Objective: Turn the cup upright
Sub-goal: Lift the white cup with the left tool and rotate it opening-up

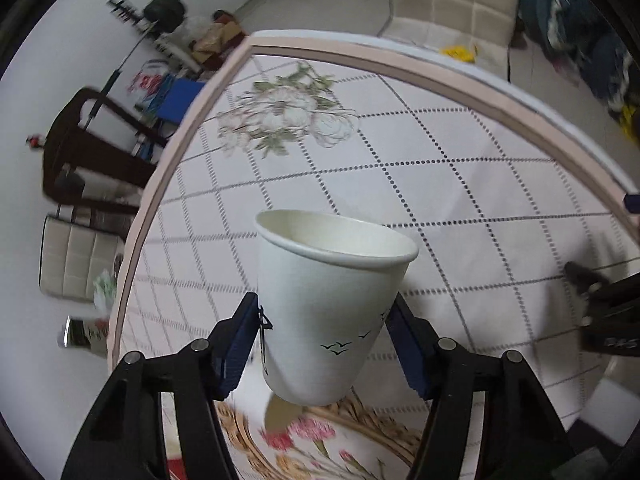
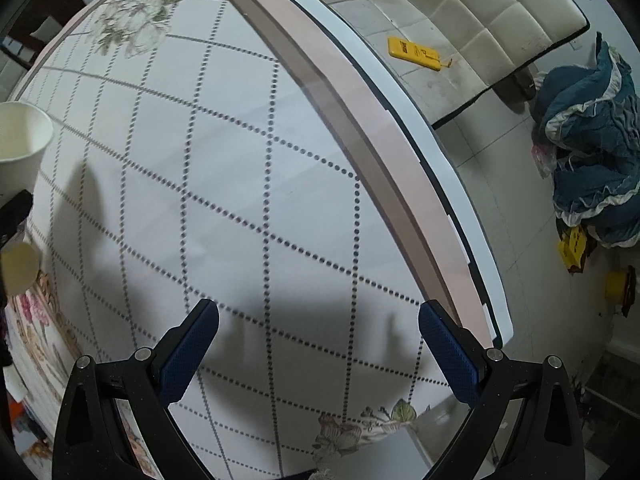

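Observation:
A white paper cup (image 1: 324, 308) with small bird prints is held mouth-up, a little tilted, above the table. My left gripper (image 1: 322, 312) is shut on the cup, its blue pads (image 1: 240, 344) pressing both sides. The cup's base hangs clear of the tabletop, with its reflection below. The cup also shows at the left edge of the right wrist view (image 2: 20, 144). My right gripper (image 2: 318, 324) is open and empty over the table, well to the right of the cup.
The table (image 1: 440, 184) has a white dotted-diamond cloth with flower prints under glass and a pink rim (image 2: 360, 128). Cream padded chairs (image 2: 492, 12), a dark wooden chair (image 1: 88, 152), a yellow object (image 2: 416, 54) and blue cloth (image 2: 592, 152) lie on the floor around it.

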A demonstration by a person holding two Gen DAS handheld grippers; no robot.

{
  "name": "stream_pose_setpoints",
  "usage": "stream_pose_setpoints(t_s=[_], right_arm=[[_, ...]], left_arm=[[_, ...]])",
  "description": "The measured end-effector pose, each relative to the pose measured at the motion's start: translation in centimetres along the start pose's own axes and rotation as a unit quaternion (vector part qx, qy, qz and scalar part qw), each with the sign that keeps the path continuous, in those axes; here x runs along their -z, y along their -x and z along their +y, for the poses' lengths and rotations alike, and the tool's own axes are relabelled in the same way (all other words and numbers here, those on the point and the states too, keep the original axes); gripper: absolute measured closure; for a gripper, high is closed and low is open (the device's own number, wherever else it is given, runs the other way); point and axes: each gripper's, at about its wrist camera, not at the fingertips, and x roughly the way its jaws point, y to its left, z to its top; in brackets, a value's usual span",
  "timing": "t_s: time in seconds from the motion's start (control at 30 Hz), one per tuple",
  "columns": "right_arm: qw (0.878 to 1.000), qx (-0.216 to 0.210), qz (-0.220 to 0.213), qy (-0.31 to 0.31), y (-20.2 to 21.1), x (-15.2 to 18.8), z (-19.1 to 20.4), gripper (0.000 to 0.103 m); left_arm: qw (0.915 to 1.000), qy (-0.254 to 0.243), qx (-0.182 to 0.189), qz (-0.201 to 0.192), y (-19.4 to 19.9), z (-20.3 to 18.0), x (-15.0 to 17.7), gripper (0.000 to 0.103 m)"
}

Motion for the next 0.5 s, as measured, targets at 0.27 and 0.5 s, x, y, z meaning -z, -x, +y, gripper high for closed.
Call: stream_pose_setpoints(t_s=[0.27, 0.5], right_arm=[[0.999, -0.001, -0.028, 0.028, 4.1, 4.6, 3.5, 0.002], [0.997, -0.007, -0.024, 0.073, 4.7, 9.7, 8.8, 0.002]], left_arm=[[0.9904, 0.136, 0.018, 0.011, 5.2, 3.4, 8.5, 0.042], [0.9573, 0.278, 0.043, 0.065, 4.7, 5.8, 18.7, 0.042]])
